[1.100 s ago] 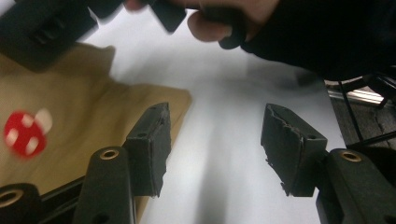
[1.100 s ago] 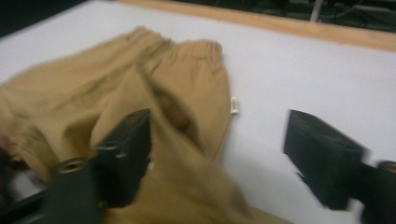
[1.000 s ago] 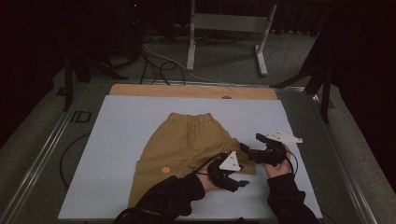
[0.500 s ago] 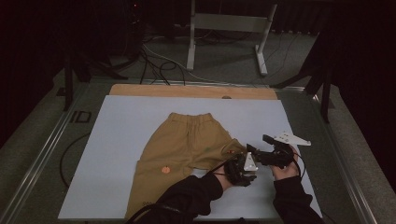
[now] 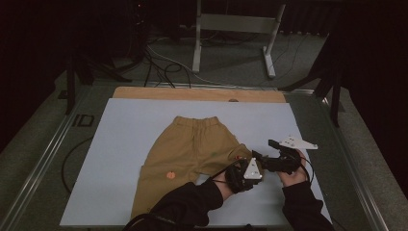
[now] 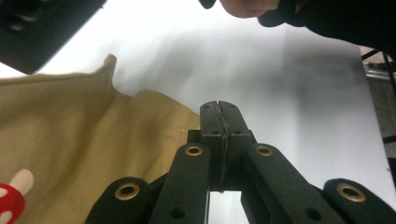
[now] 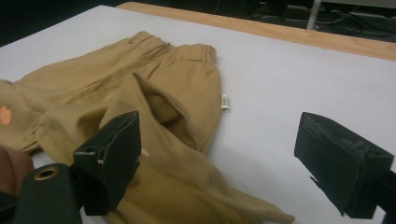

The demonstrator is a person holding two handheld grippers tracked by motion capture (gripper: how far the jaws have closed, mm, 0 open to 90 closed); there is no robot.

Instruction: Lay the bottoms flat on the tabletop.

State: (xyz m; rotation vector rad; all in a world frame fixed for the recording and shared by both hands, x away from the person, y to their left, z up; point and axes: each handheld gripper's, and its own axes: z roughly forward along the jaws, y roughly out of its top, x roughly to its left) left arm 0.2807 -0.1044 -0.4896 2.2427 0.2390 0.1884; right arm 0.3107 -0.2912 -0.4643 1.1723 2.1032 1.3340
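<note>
The left tongs, reached across from the person's left forearm, have just been closing and are now clenched at the hem of the tan trousers, though whether cloth is pinched between the jaws cannot be told. The right tongs stand released just beside them, jaws wide, with a rumpled trouser leg under and ahead of them on the white bench.

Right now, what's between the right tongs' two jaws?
A raised fold of the tan trousers by one jaw, then bare white sheet; the right tongs stand open, seen in the right gripper view.
</note>
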